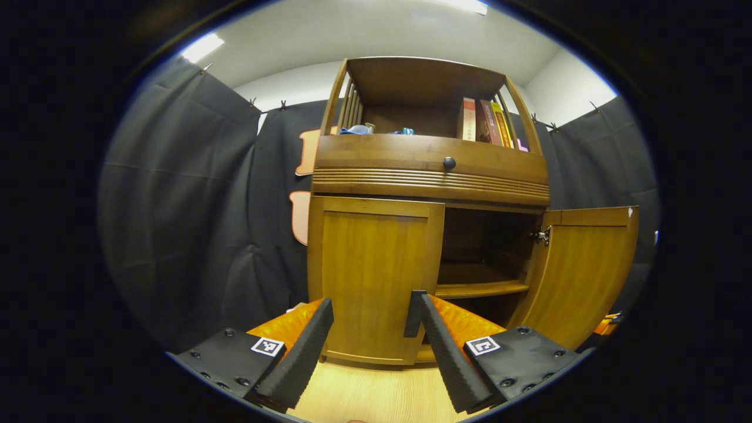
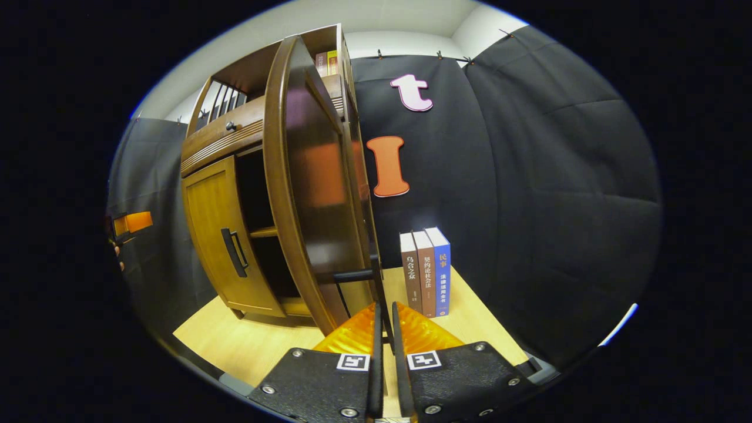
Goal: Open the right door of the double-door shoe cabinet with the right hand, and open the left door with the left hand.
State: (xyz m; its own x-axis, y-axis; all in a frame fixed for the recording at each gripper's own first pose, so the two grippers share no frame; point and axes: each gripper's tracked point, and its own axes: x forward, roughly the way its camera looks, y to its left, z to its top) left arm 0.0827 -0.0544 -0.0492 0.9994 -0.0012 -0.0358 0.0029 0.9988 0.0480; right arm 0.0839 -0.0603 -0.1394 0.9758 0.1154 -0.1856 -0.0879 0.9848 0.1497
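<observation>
In the left gripper view the wooden shoe cabinet (image 1: 432,176) faces me. Its left door (image 1: 376,276) is closed and its right door (image 1: 581,270) stands swung out, baring an inner shelf (image 1: 482,288). My left gripper (image 1: 371,314) is open, low in front of the left door; that door's dark handle (image 1: 413,314) lies right by one fingertip, and I cannot tell if they touch. In the right gripper view the right door (image 2: 311,194) is seen nearly edge-on. My right gripper (image 2: 385,320) is shut on its thin dark handle (image 2: 354,275). The left door's handle (image 2: 235,252) shows there too.
Three upright books (image 2: 426,270) stand on the light wooden floor (image 2: 252,346) right of the cabinet, close to the open door. A drawer with a round knob (image 1: 449,163) runs above the doors. More books (image 1: 484,120) sit on the top shelf. Black cloth walls surround the cabinet.
</observation>
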